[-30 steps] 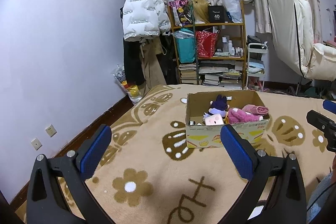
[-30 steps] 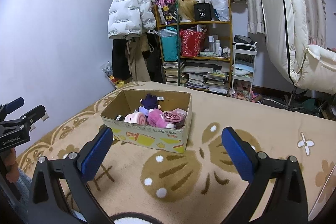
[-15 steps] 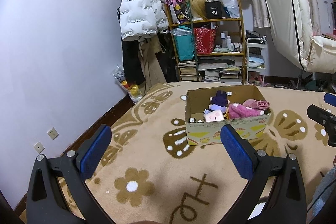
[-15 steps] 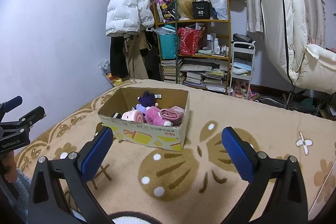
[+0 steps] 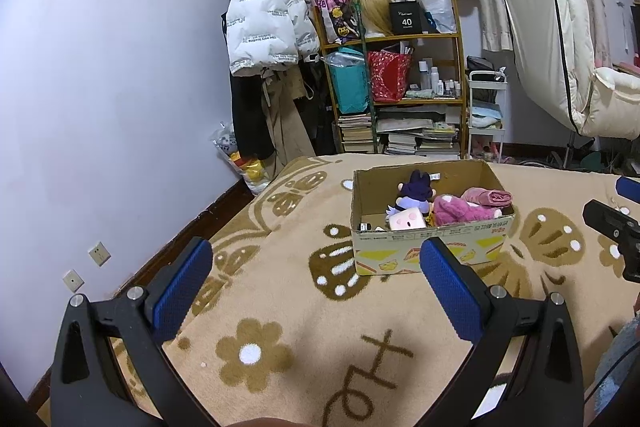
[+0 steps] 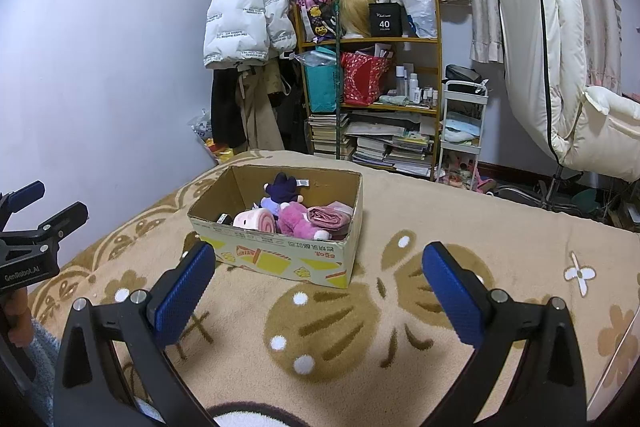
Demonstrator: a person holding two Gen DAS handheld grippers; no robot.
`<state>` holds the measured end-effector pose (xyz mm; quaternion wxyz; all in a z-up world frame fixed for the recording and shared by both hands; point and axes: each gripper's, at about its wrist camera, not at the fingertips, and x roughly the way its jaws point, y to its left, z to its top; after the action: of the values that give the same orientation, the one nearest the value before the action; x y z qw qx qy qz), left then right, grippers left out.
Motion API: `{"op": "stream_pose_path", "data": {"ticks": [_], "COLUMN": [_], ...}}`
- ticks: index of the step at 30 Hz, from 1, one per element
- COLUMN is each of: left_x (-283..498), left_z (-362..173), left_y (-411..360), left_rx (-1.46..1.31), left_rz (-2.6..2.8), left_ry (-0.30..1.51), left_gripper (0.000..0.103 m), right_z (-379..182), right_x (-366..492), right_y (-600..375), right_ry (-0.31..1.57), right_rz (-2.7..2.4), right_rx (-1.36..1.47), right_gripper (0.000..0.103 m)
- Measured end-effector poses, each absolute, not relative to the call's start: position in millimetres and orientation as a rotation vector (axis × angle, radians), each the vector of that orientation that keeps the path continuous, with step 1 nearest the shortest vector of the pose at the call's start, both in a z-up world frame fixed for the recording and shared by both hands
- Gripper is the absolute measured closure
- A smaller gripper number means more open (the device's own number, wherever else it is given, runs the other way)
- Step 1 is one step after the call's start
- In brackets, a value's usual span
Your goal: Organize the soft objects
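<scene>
Plush toys (image 6: 294, 217) in cardboard box (image 6: 280, 261) on blanket (image 6: 400, 307) | left tongs (image 5: 316, 281) wide, empty | right tongs (image 6: 318, 283) wide, empty

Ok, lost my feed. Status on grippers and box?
Left gripper open, empty. Right gripper open, empty. Cardboard box ahead on blanket, plush toys inside. Nothing between.

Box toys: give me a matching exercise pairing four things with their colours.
Things:
1. doll
2. plush
3. cube
4. box

Colours:
a. tan cardboard with yellow print
b. dark purple
c. pale pink with a small face
d. bright magenta pink

Pairs: 1-b, 2-d, 3-c, 4-a
</scene>
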<state>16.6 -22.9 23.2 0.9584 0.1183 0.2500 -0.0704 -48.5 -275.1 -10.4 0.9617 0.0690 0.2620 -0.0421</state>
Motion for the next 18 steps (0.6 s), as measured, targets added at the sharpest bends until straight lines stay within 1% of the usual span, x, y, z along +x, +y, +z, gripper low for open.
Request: {"op": "stream_pose_path", "data": {"ticks": [18], "left_x": [15.8], "left_z": [20.2], "left_y": [-25.1], "left_rx": [0.242], "left_rz": [-0.141], "left_ry": [0.513], "left_gripper": [0.001], "right_z": [-13.4], "right_x": [-50.8], "right_y": [-279.9], "right_ry": [0.533], "right_rz": [-0.090], "right_rx": [0.139], "right_gripper": [0.000]}}
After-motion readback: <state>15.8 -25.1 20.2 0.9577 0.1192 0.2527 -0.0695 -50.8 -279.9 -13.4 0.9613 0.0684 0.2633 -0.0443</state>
